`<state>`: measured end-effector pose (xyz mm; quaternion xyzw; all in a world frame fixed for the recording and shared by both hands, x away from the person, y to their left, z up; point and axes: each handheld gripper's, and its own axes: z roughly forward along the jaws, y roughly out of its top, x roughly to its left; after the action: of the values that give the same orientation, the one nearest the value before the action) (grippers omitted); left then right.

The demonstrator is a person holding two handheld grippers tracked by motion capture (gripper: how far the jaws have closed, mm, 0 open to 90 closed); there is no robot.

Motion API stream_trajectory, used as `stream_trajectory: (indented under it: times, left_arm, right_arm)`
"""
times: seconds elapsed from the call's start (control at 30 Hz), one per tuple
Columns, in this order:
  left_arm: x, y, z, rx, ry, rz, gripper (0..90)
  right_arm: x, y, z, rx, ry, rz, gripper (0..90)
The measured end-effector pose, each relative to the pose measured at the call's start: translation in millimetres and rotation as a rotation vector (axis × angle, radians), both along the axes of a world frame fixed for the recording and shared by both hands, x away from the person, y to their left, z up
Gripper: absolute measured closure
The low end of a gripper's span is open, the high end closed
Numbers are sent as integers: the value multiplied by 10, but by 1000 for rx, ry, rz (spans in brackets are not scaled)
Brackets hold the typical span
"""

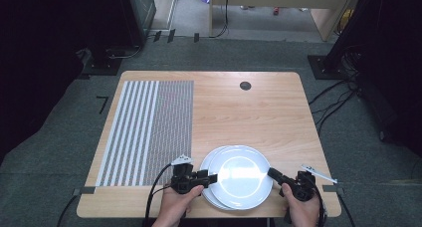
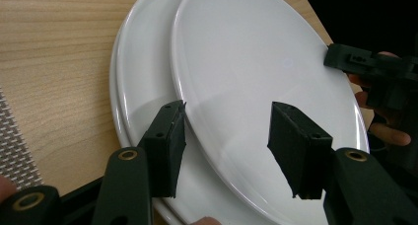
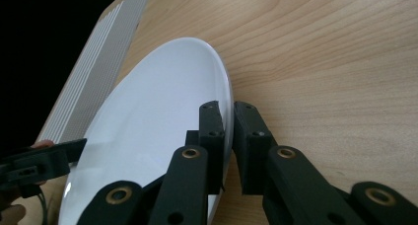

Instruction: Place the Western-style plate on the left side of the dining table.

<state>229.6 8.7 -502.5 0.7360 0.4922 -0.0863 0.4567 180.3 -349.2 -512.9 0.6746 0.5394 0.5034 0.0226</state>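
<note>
- A stack of white plates (image 1: 239, 177) sits at the near edge of the desk (image 1: 249, 112), a little right of its middle, between the two hands.
- The top plate (image 2: 261, 87) is shifted off the ones beneath; the left gripper view shows the rims of two lower plates (image 2: 143, 72) sticking out past it on one side.
- In the right gripper view the top plate (image 3: 148, 131) looks tilted, its far rim raised clear of the wood.
- The right hand-held gripper (image 3: 231, 131) is clamped on the rim of the top plate, one jaw above the rim and one below, with only a thin gap between them that the rim fills.
- In the high view this right hand-held gripper (image 1: 272, 173) meets the plate at its right edge, and the right hand (image 1: 301, 209) grips it from below.
- The left hand-held gripper (image 2: 224, 136) has its jaws wide apart, hovering over the near-left part of the top plate; whether either jaw touches the china cannot be told.
- In the high view the left hand-held gripper (image 1: 211, 177) reaches the left edge of the stack, with the left hand (image 1: 176, 202) behind it and a black cable (image 1: 154, 192) trailing off the near edge of the desk.
- A grey and white striped mat (image 1: 149, 132) covers the left part of the desk, just beside the stack.
- A small dark round hole (image 1: 245, 85) lies near the far edge of the desk.
- Grey carpet (image 1: 59, 152) surrounds the desk.
</note>
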Motion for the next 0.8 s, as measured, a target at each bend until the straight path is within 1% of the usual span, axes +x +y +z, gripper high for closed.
stream_trajectory:
  times: [0.03, 0.13, 0.17, 0.23, 0.27, 0.3, 0.37, 0.47, 0.53, 0.57, 0.6, 0.7, 0.73, 0.8]
  left_arm:
    - [-2, -3, 1, 4, -3, -1, 481]
    - [-5, -9, 5, 12, -7, -1, 481]
    - [-10, -16, 8, 16, -10, 1, 481]
    - [-13, -22, 11, 22, -12, 2, 480]
    - [-12, -25, 15, 27, -13, 3, 481]
    - [-12, -25, 15, 27, -13, 3, 488]
    - [-13, -32, 17, 35, -14, 6, 503]
    - [-7, -39, 21, 43, -17, 7, 508]
    - [0, -40, 22, 44, -15, 11, 513]
    - [3, -44, 23, 44, -12, 14, 514]
    - [4, -43, 23, 42, -10, 16, 514]
    - [11, -37, 23, 31, 3, 24, 517]
    - [11, -23, 27, 21, 7, 29, 527]
    - [9, -19, 32, 16, 6, 34, 530]
  right_arm:
    - [-6, -49, 12, 33, 5, -6, 870]
    - [-9, -70, 18, 32, -3, -3, 875]
    - [-16, -67, 32, 20, -11, -4, 879]
    - [-19, -64, 36, 12, -17, -7, 881]
    - [-33, -58, 55, -8, -30, -13, 900]
    - [-46, -66, 74, -7, -40, -22, 900]
    - [-46, -67, 79, -16, -33, -12, 900]
    - [-67, -51, 82, -41, -48, -7, 900]
    - [-77, -46, 81, -41, -48, -12, 900]
    - [-84, -58, 63, -15, -44, -20, 900]
    - [-84, -58, 63, -15, -44, -20, 900]
    - [-92, -70, 37, 14, -43, -30, 897]
    - [-94, -71, 31, 23, -42, -34, 897]
    - [-93, -70, 29, 27, -42, -37, 897]
